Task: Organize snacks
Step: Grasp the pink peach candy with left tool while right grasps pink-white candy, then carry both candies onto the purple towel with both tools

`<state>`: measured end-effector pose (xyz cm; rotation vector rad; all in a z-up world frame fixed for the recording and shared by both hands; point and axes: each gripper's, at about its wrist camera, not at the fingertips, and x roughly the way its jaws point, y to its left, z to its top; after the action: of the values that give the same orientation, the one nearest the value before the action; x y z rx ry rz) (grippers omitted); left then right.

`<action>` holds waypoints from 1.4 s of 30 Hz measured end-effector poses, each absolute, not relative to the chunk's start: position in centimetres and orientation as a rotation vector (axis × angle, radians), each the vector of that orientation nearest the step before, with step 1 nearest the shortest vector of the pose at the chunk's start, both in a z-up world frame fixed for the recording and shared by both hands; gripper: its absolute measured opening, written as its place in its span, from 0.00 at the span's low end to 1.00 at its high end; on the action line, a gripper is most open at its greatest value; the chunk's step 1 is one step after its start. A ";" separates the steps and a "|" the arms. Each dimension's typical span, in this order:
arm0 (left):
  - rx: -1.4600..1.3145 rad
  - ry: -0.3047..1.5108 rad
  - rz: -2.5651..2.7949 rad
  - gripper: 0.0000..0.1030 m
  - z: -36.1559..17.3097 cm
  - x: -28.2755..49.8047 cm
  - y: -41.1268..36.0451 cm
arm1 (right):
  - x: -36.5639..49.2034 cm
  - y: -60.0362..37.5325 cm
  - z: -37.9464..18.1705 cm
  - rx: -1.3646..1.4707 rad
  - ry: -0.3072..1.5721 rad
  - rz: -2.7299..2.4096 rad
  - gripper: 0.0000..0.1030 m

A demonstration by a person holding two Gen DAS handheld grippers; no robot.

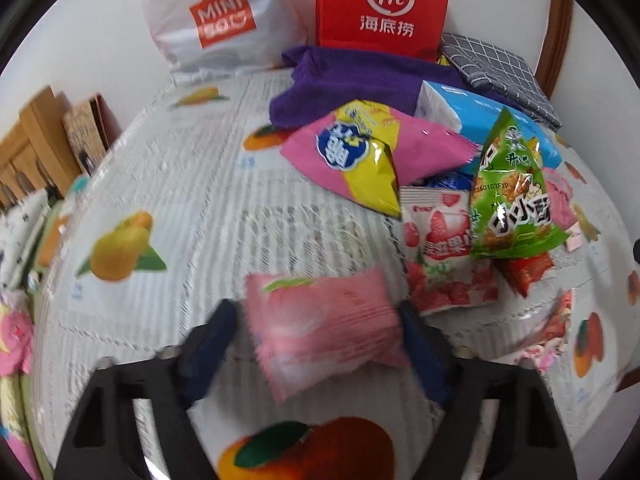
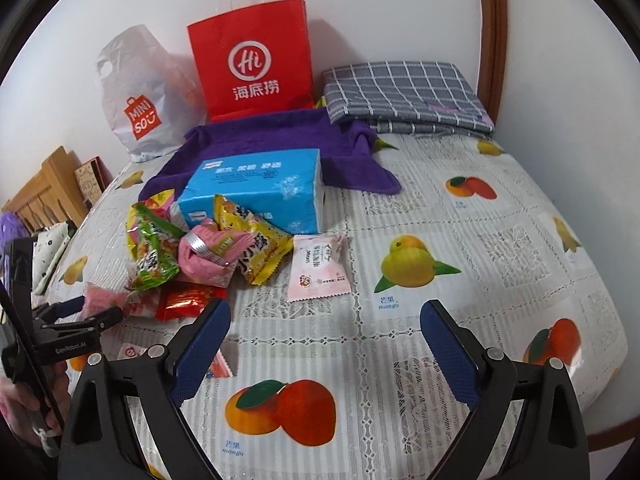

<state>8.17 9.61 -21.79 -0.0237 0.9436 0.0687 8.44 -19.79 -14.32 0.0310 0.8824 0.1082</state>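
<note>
My left gripper (image 1: 320,332) is shut on a pink snack packet (image 1: 324,324) and holds it above the fruit-print tablecloth; it also shows at the left edge of the right wrist view (image 2: 96,312). A heap of snacks lies at the right in the left wrist view: a pink-and-yellow bag (image 1: 360,156), a green triangular bag (image 1: 512,200), a strawberry packet (image 1: 444,240). In the right wrist view the heap (image 2: 208,256) lies left of centre, with a pale pink packet (image 2: 318,268) beside it. My right gripper (image 2: 324,344) is open and empty above the cloth.
A blue tissue pack (image 2: 256,188) lies on a purple towel (image 2: 280,136). A red paper bag (image 2: 252,60) and a white Miniso bag (image 2: 140,96) stand against the back wall. A folded grey checked cloth (image 2: 404,96) lies at the back right. A wooden headboard (image 2: 44,192) is at the left.
</note>
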 end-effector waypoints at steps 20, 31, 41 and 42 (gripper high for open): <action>-0.058 0.892 0.074 0.64 -22.0 11.1 11.3 | 16.8 -19.4 -20.3 0.022 1.006 0.164 0.74; -0.057 0.893 0.073 0.64 -22.0 11.2 11.2 | 17.0 -18.2 -21.1 -0.103 0.936 0.160 0.42; -0.112 0.914 0.045 0.60 -21.2 10.5 11.9 | 14.6 -20.0 -19.9 -0.102 0.916 0.127 0.41; -0.124 0.913 0.041 0.60 -20.9 10.3 12.0 | 14.3 -20.2 -19.5 -0.094 0.913 0.125 0.41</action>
<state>10.28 12.04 -20.94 -0.1242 0.9130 0.0411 14.29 -20.18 -19.52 -0.0937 0.9134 0.1248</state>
